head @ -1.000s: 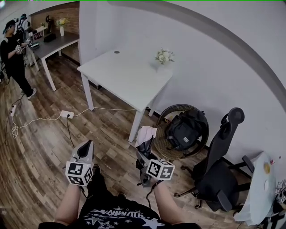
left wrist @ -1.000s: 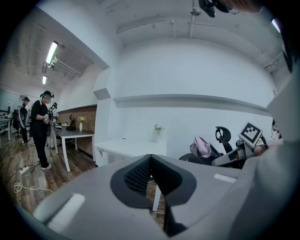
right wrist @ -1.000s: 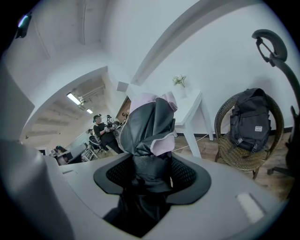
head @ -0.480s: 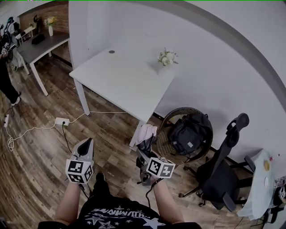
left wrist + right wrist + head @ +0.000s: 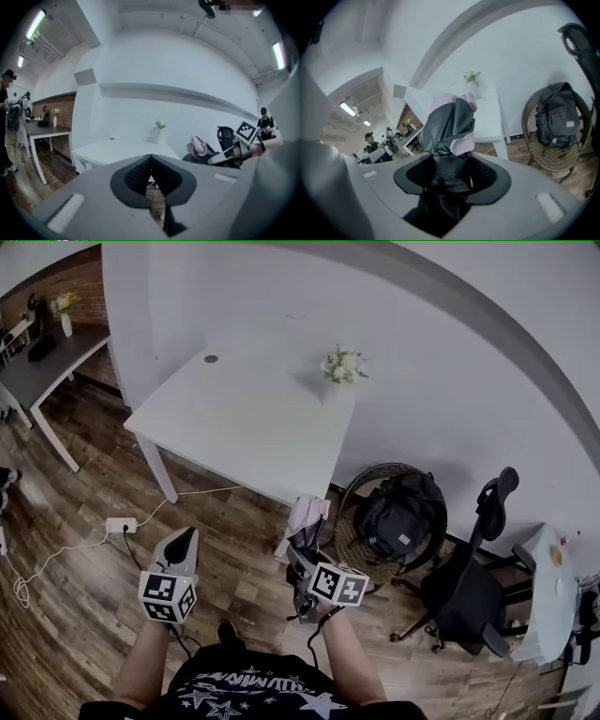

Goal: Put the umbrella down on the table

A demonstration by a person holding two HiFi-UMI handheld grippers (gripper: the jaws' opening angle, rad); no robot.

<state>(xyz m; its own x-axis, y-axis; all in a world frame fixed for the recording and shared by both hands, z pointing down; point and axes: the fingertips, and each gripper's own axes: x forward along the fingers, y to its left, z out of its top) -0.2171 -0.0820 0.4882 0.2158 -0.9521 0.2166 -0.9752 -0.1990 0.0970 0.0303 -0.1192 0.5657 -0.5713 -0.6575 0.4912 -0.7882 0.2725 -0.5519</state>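
We find the right gripper (image 5: 302, 557) clamped on the folded umbrella (image 5: 307, 519). In the right gripper view both jaw pads press on the dark fabric low on the bundle, and the grey and pink folds stand up past the jaws. The umbrella is carried in the air on the near side of the white table (image 5: 234, 418), close to that table's near right corner. It is not resting on the table top. Its free end points toward the table.

The left gripper (image 5: 185, 542) is held off the table's near edge, over the wooden floor (image 5: 84, 615) and to the left of the umbrella. In the left gripper view its jaws meet, and we see nothing between them.

On the table top we note a small vase of white flowers (image 5: 342, 365) at the far right corner, by the wall, and a small dark round spot (image 5: 210, 359) near the far edge; we cannot tell what the spot is.

Just right of the table stands a wicker chair (image 5: 356, 549) holding a dark backpack (image 5: 398, 510). A black office chair (image 5: 464, 592) stands farther right of the table. On the floor left of the table lies a white power strip (image 5: 120, 524). Its cable runs back under the table. Well to the table's left stands a dark-topped desk (image 5: 42, 371).
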